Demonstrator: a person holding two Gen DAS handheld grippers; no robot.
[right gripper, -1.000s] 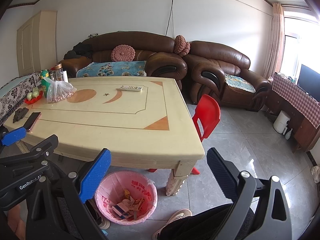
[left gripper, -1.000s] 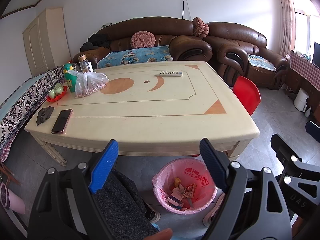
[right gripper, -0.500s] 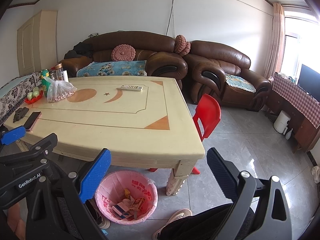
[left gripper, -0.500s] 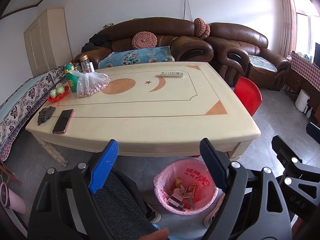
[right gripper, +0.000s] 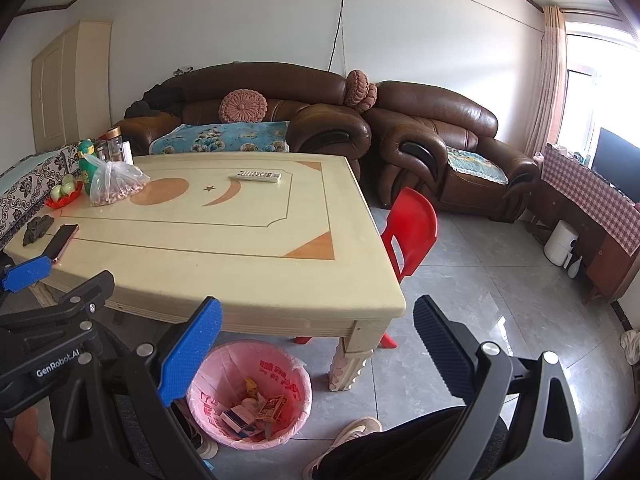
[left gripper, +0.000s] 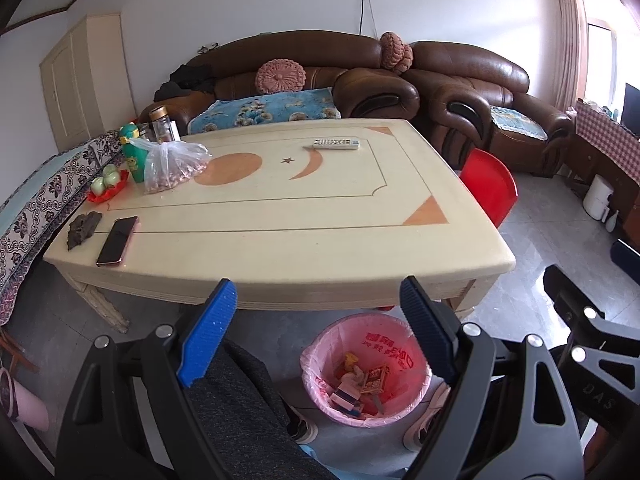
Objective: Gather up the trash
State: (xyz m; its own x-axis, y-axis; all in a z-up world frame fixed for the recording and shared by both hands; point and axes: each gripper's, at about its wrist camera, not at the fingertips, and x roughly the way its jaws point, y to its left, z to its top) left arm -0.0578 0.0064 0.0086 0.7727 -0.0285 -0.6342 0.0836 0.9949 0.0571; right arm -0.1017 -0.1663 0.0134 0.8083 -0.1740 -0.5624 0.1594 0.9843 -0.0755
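Note:
A pink-lined trash bin (left gripper: 366,370) stands on the floor under the near edge of the cream table (left gripper: 280,216); small boxes and wrappers lie inside it. It also shows in the right wrist view (right gripper: 250,394). My left gripper (left gripper: 316,300) is open and empty, held above the bin in front of the table edge. My right gripper (right gripper: 316,320) is open and empty, near the table's right front corner. The left gripper's body shows at the lower left of the right wrist view (right gripper: 56,344).
On the table are a phone (left gripper: 117,235), a dark cloth (left gripper: 83,229), a plastic bag of nuts (left gripper: 174,164), a green bottle (left gripper: 134,154), a fruit dish (left gripper: 107,184) and a remote (left gripper: 336,143). A red chair (right gripper: 412,230) stands at the table's right. Brown sofas stand behind.
Both grippers stay open and empty. The views have shifted only slightly; the table and bin appear a touch lower and nearer.

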